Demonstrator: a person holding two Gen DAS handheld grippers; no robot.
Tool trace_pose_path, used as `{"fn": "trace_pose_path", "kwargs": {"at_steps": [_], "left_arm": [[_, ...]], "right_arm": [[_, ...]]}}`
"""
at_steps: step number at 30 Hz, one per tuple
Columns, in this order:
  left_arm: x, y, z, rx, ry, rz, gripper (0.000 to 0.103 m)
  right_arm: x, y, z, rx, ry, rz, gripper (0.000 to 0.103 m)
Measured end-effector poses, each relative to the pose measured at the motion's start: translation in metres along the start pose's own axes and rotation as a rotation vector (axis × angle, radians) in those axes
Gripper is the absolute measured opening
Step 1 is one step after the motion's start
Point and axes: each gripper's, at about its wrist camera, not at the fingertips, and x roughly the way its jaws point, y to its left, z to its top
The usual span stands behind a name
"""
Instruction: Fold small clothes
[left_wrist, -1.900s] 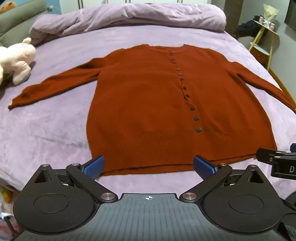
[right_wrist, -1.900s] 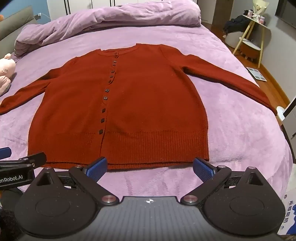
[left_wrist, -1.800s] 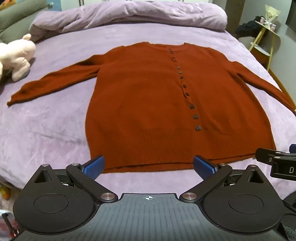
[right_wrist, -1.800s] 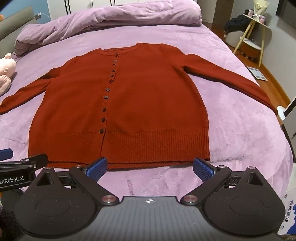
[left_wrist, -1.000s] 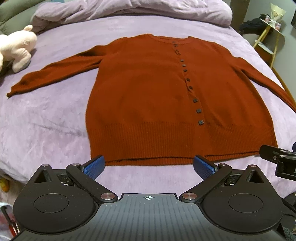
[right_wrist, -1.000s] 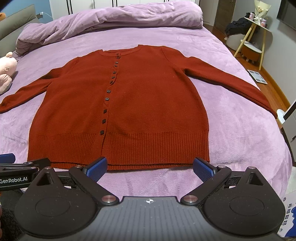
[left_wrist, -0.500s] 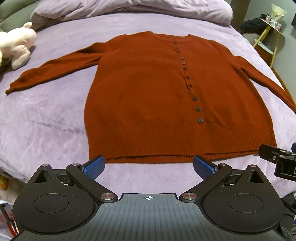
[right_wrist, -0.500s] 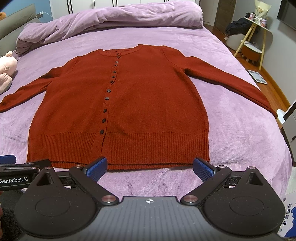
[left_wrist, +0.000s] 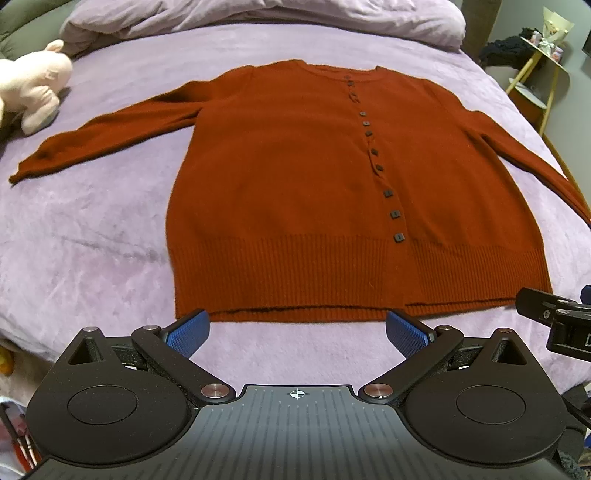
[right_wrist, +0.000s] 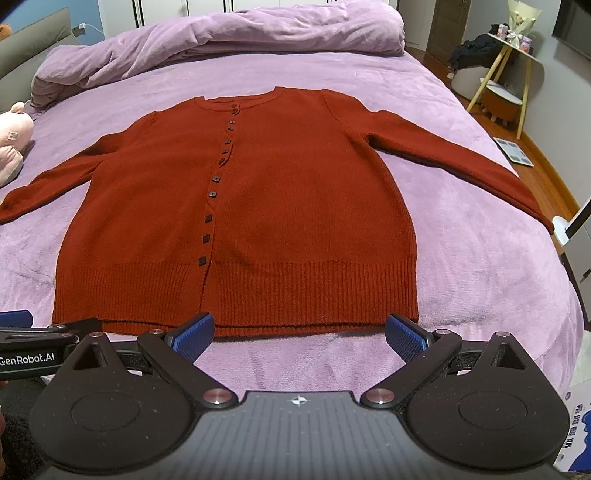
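A rust-red buttoned cardigan lies flat, front up, on the purple bed, both sleeves spread out sideways. Dark square buttons run down its front. My left gripper is open just short of the ribbed hem, near the hem's left half, with nothing between its blue pads. My right gripper is likewise open and empty, hovering just before the hem's right half. Each gripper shows at the edge of the other's view.
A rumpled purple duvet lies across the head of the bed. A pink plush toy rests at the left edge. A small side table stands on the floor to the right, beyond the bed's edge.
Both grippers have drifted slightly forward and higher over the bed's near edge, so the hem sits closer to the pads. The cardigan has not moved and both grippers stay open.
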Motion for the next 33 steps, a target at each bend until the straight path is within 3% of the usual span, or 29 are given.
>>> {"fn": "trace_pose_path", "kwargs": {"at_steps": [33], "left_arm": [[0.0007, 0.0003, -0.0009, -0.007, 0.012, -0.011, 0.103]], "right_arm": [[-0.0013, -0.0001, -0.0022, -0.01, -0.019, 0.006, 0.099]]}}
